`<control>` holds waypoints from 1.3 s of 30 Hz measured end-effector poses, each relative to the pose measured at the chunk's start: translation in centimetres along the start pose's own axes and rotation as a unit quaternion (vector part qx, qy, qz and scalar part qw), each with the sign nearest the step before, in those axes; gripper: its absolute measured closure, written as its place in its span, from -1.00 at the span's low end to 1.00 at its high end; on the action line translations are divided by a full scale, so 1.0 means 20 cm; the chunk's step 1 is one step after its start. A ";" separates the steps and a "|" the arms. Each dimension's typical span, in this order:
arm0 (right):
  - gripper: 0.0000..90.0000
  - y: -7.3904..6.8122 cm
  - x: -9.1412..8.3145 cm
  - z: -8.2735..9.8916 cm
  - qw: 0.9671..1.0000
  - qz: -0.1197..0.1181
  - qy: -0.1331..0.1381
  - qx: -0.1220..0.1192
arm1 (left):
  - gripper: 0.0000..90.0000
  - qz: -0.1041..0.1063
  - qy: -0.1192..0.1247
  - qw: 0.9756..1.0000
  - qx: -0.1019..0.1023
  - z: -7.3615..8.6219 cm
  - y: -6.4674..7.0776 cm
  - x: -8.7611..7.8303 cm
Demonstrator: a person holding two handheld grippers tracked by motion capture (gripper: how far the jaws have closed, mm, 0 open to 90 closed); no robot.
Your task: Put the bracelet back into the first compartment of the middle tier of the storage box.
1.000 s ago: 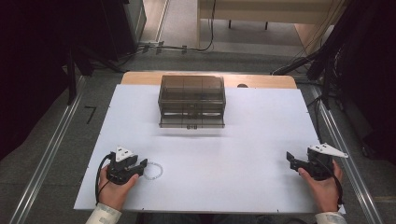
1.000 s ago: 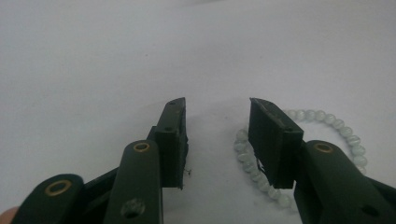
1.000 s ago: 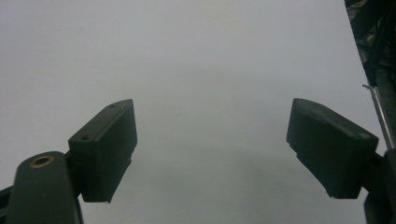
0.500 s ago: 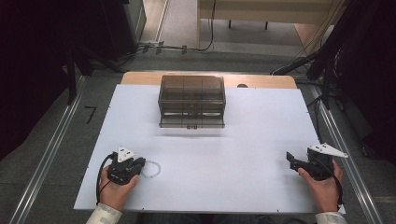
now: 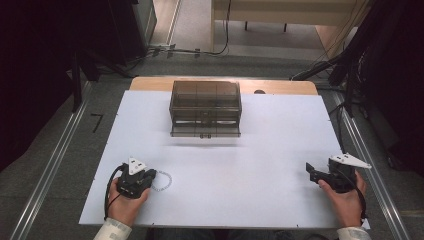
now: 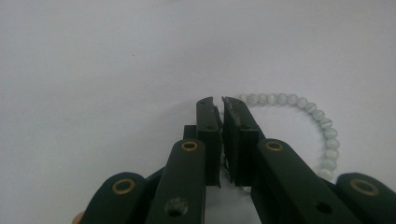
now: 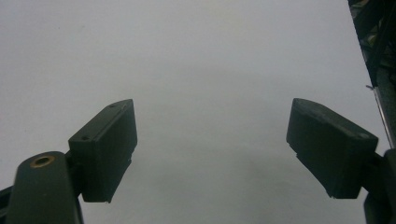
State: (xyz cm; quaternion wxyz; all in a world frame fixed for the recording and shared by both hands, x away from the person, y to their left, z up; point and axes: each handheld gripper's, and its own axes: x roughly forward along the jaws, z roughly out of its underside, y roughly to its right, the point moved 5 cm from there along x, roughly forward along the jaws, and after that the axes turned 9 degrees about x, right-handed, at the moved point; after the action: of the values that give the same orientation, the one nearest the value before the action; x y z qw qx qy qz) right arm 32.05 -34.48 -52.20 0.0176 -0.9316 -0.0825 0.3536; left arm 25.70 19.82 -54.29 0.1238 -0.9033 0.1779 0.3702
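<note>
One bead bracelet [image 5: 162, 180] lies on the white counter [image 5: 260, 165], well in front of one smoky drawer box [image 5: 205, 108]. Two grippers flank it: left gripper [image 5: 148, 176], right gripper [image 5: 311, 171].

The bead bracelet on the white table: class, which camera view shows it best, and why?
The left gripper view: the bead bracelet is close enough to tell single pale beads, curving beside the shut left claw. The high view shows it as a small faint ring by that claw. The right gripper view faces bare white table.
</note>
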 end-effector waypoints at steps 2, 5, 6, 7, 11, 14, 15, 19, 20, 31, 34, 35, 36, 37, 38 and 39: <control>-0.67 0.00 0.00 0.00 1.000 0.000 0.000 -0.001 | 0.92 0.006 0.000 1.000 -0.008 0.00 -0.01 0.00; -0.67 -0.01 0.00 0.00 1.000 -0.002 0.000 -0.004 | 0.92 0.014 0.004 1.000 -0.012 0.00 -0.01 0.00; -0.67 -0.01 0.00 0.00 1.000 -0.002 0.000 -0.003 | 0.92 0.016 0.008 1.000 -0.016 0.00 -0.02 0.00; -0.67 -0.01 0.00 0.00 1.000 -0.002 0.000 -0.003 | 0.92 0.020 0.011 1.000 -0.019 0.01 -0.02 0.00; -0.67 0.00 0.00 0.00 1.000 -0.002 0.000 -0.001 | 0.92 0.022 0.020 0.999 -0.025 -0.01 -0.02 0.01; -0.67 0.00 0.00 0.00 1.000 -0.003 0.000 0.000 | 0.92 0.030 0.026 0.999 -0.032 -0.02 -0.02 0.01; -0.67 0.00 0.00 0.00 1.000 -0.002 0.000 0.001 | 0.92 0.033 0.030 0.998 -0.033 -0.02 -0.01 0.01; -0.67 0.01 -0.01 0.00 1.000 0.000 0.001 0.002 | 0.92 0.034 0.063 0.997 -0.033 -0.05 0.00 -0.03; -0.67 0.01 -0.01 0.00 1.000 0.000 0.000 0.002 | 0.92 0.034 0.063 0.997 -0.033 -0.05 0.00 -0.03; -0.67 0.01 0.00 0.00 1.000 0.001 0.000 0.003 | 0.96 0.047 0.115 0.991 -0.048 -0.09 -0.01 -0.09; -0.67 0.01 0.00 0.00 1.000 0.001 0.000 0.003 | 0.96 0.046 0.128 0.989 -0.048 -0.10 0.00 -0.10; -0.67 0.01 0.00 0.01 1.000 0.001 -0.002 0.003 | 0.96 0.046 0.139 0.988 -0.048 -0.12 0.00 -0.11; -0.67 0.01 0.00 0.01 1.000 0.002 -0.002 0.003 | 0.96 0.046 0.139 0.988 -0.048 -0.12 0.00 -0.11; -0.67 0.01 0.00 0.01 1.000 0.001 -0.003 0.003 | 0.96 0.044 0.149 0.987 -0.047 -0.13 0.00 -0.12; -0.67 0.01 0.00 0.01 1.000 0.001 -0.003 0.003 | 0.96 0.044 0.149 0.987 -0.047 -0.13 0.00 -0.12; -0.67 0.01 0.00 0.01 1.000 0.001 -0.003 0.002 | 0.96 0.042 0.154 0.986 -0.046 -0.14 0.00 -0.12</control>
State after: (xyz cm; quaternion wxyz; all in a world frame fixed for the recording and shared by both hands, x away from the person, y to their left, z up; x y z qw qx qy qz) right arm 32.04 -34.65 -52.34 0.0186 -0.9307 -0.0807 0.3562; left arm 25.75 19.43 -50.61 0.0378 -0.9458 0.2159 0.2396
